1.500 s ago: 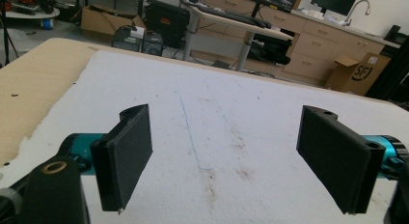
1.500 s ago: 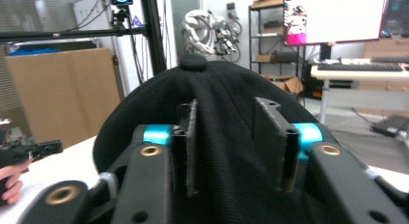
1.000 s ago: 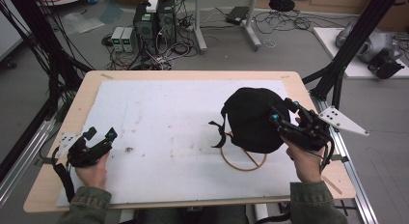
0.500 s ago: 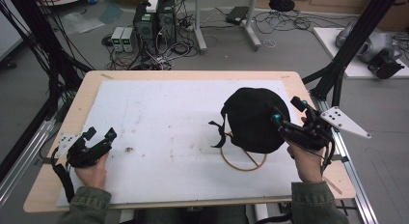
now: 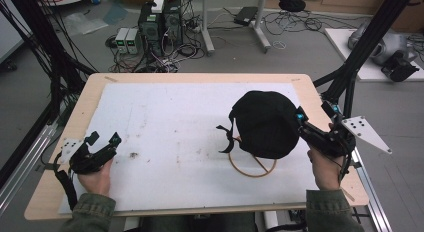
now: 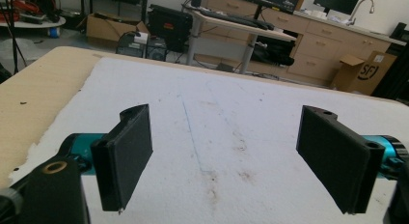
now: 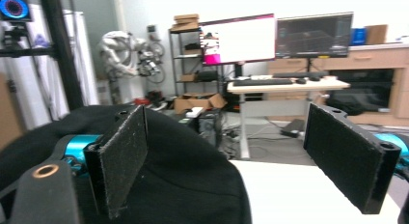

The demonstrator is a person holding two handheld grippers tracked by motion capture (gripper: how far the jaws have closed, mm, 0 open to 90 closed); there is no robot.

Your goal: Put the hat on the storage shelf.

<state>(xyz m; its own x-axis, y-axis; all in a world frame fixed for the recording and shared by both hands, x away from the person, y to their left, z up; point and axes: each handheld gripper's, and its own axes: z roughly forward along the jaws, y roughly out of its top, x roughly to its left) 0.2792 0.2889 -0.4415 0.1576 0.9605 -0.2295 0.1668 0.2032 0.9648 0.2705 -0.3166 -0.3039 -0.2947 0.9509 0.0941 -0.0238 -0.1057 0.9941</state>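
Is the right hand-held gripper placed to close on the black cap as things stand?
Probably yes: the right hand-held gripper is open at the black cap, one jaw against the fabric, with nothing between them.

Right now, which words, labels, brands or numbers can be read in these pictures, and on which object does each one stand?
"SF", as far as it can be read: printed in black on the brown cardboard box beside the wooden drawers, in the left gripper view.
Pink-and-white monitor screen and dark monitor screen, right gripper view: contents too blurred to read.
Black fabric cap: no text visible.
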